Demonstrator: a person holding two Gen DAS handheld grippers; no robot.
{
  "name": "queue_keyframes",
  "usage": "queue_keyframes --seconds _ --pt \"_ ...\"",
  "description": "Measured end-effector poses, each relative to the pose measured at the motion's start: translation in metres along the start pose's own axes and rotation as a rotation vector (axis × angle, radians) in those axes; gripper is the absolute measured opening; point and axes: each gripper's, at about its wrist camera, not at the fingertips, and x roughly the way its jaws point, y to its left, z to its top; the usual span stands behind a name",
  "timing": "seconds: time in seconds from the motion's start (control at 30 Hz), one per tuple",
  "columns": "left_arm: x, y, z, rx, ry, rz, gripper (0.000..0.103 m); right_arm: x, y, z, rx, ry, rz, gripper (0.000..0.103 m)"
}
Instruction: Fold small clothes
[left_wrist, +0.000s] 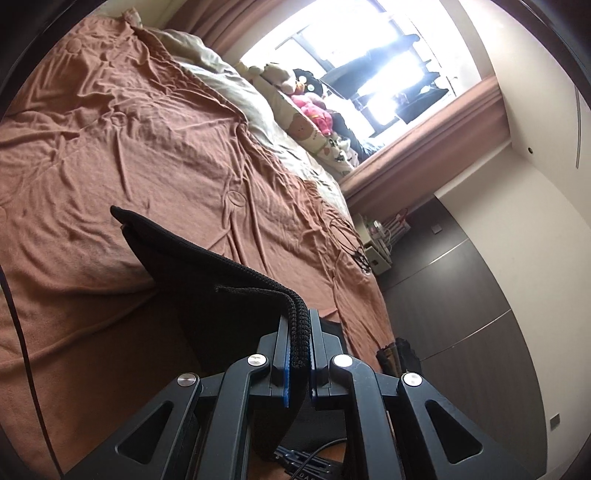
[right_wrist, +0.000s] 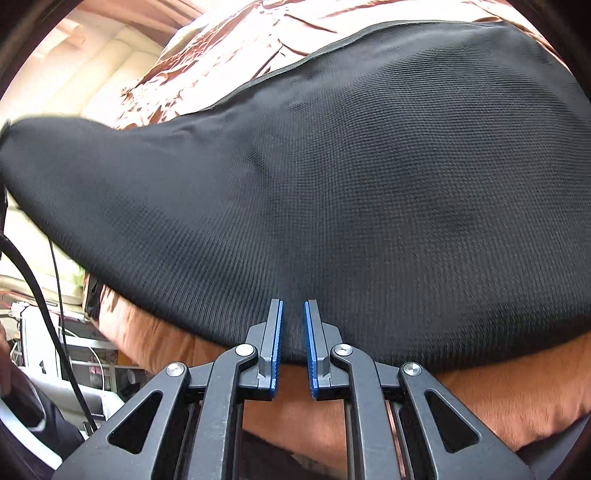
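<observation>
A small black knit garment (left_wrist: 207, 280) is held above the brown bed cover (left_wrist: 129, 147). My left gripper (left_wrist: 298, 317) is shut on its thick ribbed hem, which is bunched between the blue pads. From there the cloth stretches away to a far corner up left. In the right wrist view the same black garment (right_wrist: 332, 166) fills most of the frame, spread wide over the brown bed cover (right_wrist: 498, 398). My right gripper (right_wrist: 293, 314) is shut on its near edge, with a thin fold of cloth between the pads.
Pillows and several stuffed toys (left_wrist: 310, 107) lie at the head of the bed by a bright window (left_wrist: 369, 55). A dark wardrobe (left_wrist: 461, 314) stands beyond the bed's far side. Black cables (right_wrist: 44, 295) hang at the left of the right wrist view.
</observation>
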Motion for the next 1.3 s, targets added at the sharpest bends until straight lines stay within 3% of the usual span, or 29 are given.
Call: queue_keyframes --seconds 0.33,0.5,0.83,1.13,1.3 --pt "0.043 -0.058 0.001 0.100 0.070 -0.054 0.007 -0.068 -0.029 -0.005 -0.007 -0.143 0.006 0.013" --pt "0.065 -0.085 -0.003 0.139 0.107 -0.080 0.007 -0.109 -0.050 -0.009 0.008 -0.242 -0.013 0.046" --pt "0.109 -0.135 -0.021 0.208 0.182 -0.116 0.007 -0.171 -0.097 -0.028 0.090 -0.359 -0.021 0.047" --pt "0.156 -0.172 -0.064 0.265 0.296 -0.136 0.007 -0.213 -0.127 -0.065 0.142 -0.406 -0.059 0.048" --pt "0.186 -0.189 -0.095 0.286 0.367 -0.137 0.007 -0.229 -0.139 -0.077 0.151 -0.414 -0.078 0.057"
